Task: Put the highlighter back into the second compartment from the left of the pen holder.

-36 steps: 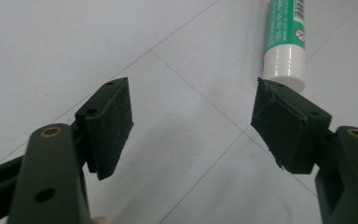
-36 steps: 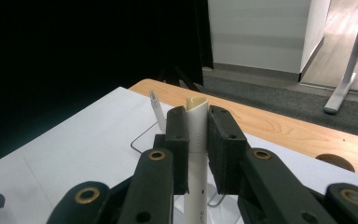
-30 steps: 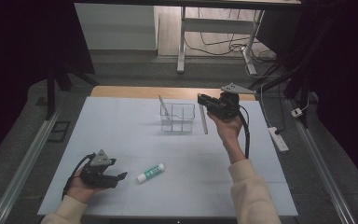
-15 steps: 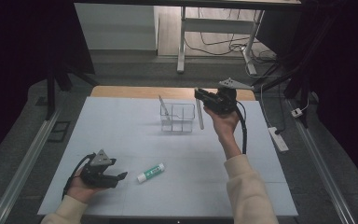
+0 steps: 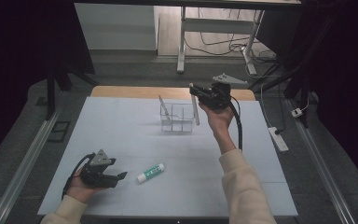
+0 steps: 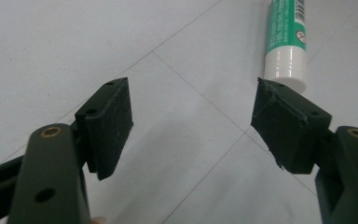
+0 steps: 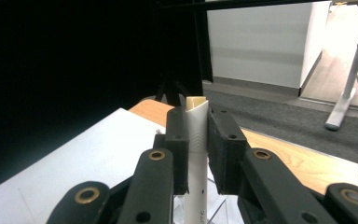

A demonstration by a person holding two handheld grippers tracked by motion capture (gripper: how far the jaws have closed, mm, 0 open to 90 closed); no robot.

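Right gripper [image 5: 196, 95], clamped on a white stick [image 5: 195, 109], has carried it from beside the clear organizer [image 5: 177, 119] to over its right compartment; insertion likely next. Left gripper [image 5: 116, 176] rests open, empty.

Your right gripper [image 7: 196, 154] pressed matt black pads, faintly grainy, against a smooth off-white stick [image 7: 196, 140] that looked like plastic with a dull sheen. The clear organiser [image 5: 177, 118] read as glossy transparent plastic. Your left gripper [image 6: 191, 126] had rough black pads, one with a creased, taped-looking face. The glue stick [image 6: 285, 42] was glossy plastic with a printed green label. The table [image 5: 121, 126] wore a matt pale surface; bare wood showed at its far edge.
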